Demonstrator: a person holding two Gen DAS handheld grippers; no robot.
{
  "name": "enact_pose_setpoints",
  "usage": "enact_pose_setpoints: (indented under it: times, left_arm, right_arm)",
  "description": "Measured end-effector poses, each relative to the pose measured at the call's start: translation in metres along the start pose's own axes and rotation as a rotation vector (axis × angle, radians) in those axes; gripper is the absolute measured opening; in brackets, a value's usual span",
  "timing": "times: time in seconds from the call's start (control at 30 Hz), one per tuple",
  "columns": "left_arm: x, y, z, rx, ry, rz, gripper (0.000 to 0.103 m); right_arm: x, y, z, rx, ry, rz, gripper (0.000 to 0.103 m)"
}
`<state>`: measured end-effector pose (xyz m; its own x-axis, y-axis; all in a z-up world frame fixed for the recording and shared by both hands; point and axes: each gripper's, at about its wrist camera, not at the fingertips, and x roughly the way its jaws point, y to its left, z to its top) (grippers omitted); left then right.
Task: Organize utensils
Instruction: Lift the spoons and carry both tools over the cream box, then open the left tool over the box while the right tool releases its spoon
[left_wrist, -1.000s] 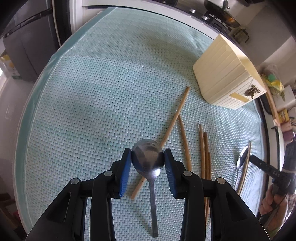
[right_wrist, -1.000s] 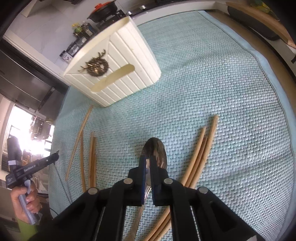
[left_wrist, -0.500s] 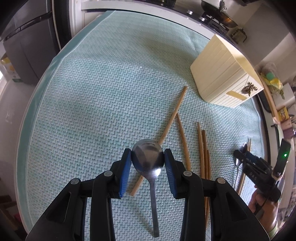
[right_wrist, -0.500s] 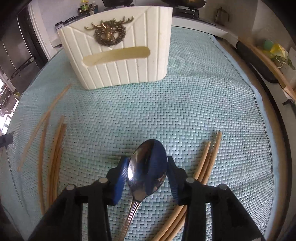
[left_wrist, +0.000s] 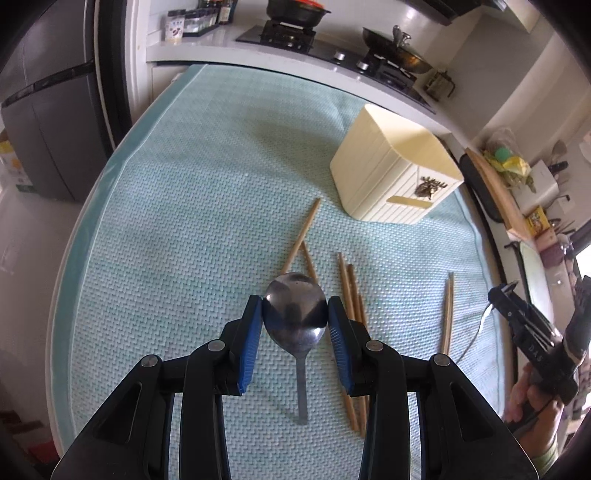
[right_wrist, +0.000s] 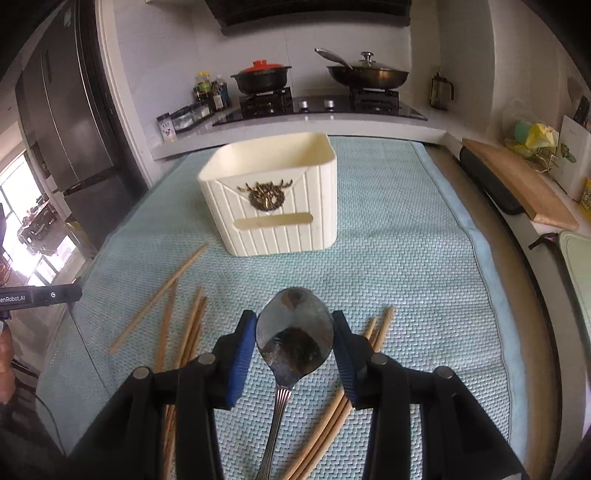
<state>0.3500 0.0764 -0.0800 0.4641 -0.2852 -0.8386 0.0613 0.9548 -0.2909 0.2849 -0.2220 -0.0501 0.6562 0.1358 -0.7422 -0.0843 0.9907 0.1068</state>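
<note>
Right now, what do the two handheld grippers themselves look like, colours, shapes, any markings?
Both look alike. The left gripper and the right gripper have black, angular linkage arms joined by round silver rivets, ending in two fingers lined with ribbed blue pads. Seen from the other wrist camera, the right gripper's black body carries pale lettering, and the left gripper shows white lettering.

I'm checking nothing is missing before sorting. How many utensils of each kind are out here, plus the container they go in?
spoons: 2 (the second one shows in the right wrist view)
chopsticks: 8, as far as the overlapping ones can be told apart
cream holder: 1
Total: 11
</note>
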Motion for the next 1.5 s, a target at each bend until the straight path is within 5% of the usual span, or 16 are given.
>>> enact_pose_setpoints:
  times: [0.93,1.17,1.5]
  left_arm:
    - [-0.037,-0.043,0.037,0.041,-0.062,-0.041,0.036]
    - [-0.067,-0.066,0.072,0.072,-0.109,-0.066,0.036]
    - [-0.096,-0.115,0.153,0.117,-0.236,-0.083,0.036]
  right_arm:
    - [-0.021,-0.005,0.054,-0.026,-0.143,0.028,0.041]
    - [-0.036,-0.006,0.086,-0.041,-0.181,0.039,0.041]
    - [-0.059,-0.001,0.173,-0.059,-0.311,0.039,0.041]
